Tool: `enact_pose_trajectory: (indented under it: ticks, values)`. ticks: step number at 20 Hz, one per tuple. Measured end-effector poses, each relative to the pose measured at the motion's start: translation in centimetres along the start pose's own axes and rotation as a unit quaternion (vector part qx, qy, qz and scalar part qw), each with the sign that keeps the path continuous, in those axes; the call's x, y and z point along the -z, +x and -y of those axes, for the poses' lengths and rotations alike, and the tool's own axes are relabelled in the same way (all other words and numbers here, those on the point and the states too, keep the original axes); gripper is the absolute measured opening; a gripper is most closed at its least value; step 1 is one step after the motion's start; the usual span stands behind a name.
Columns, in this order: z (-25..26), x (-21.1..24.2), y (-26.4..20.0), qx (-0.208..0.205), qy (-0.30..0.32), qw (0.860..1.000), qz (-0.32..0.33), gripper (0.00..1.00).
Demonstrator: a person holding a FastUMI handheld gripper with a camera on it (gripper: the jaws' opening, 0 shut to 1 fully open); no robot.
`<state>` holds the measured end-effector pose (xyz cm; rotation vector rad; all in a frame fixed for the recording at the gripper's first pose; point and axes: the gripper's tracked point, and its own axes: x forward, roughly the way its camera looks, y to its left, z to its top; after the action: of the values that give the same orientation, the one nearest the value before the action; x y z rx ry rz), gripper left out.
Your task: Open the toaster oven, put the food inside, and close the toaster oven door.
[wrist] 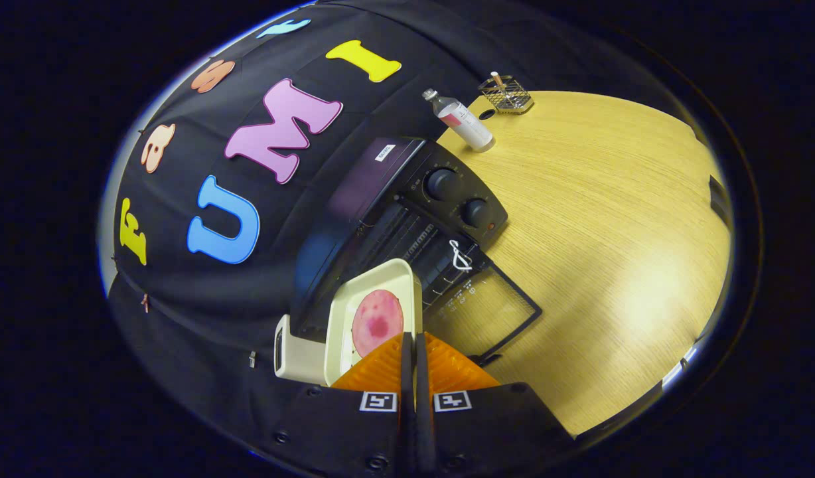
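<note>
Pinching the near rim of a cream tray (pixel 374 279), the hand-held gripper (pixel 414 345) has its two fingers drawn together with the tray's edge clamped between them. The tray carries a round pink slice of meat (pixel 377 322), which lies just ahead of the fingertips. The far end of the tray reaches toward the open mouth of the black toaster oven (pixel 381 212), though whether it has crossed the threshold cannot be told. The glass oven door (pixel 487 312) hangs fully open, folded down flat over the wooden bench (pixel 613 232) to one side of the tray, with a white loop of cord (pixel 459 255) at its upper edge. Inside the oven a wire rack (pixel 414 242) is visible. Two black control knobs (pixel 441 184) sit on the oven's front panel beside the cavity. Beyond the oven, on the bench, a clear plastic bottle (pixel 460 121) with a pink and white label stands near the booth wall, and just past it sits a small wire basket (pixel 507 94) holding some slim item too small to identify.
</note>
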<state>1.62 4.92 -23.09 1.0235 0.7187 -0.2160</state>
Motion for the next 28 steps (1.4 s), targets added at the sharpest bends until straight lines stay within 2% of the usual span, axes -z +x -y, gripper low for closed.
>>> enact_pose_trajectory:
  ticks: [10, 15, 21, 23, 25, 27, 28]
  values:
    - [-1.0, -0.8, 9.3, 0.013, 0.054, 0.998, 0.032, 0.06]
    - [-1.0, -1.8, 12.1, 0.026, 0.075, 0.995, 0.063, 0.06]
    - [-0.7, -1.7, 13.2, 0.056, 0.076, 0.993, 0.073, 0.06]
    - [-1.3, -1.8, 13.3, 0.047, 0.079, 0.992, 0.081, 0.09]
    - [-1.7, -1.0, 13.3, 0.042, 0.08, 0.994, 0.061, 0.15]
    - [-2.2, -0.8, 12.4, 0.033, 0.066, 0.996, 0.054, 0.36]
    - [-3.1, -0.7, 12.0, 0.019, 0.062, 0.996, 0.056, 0.51]
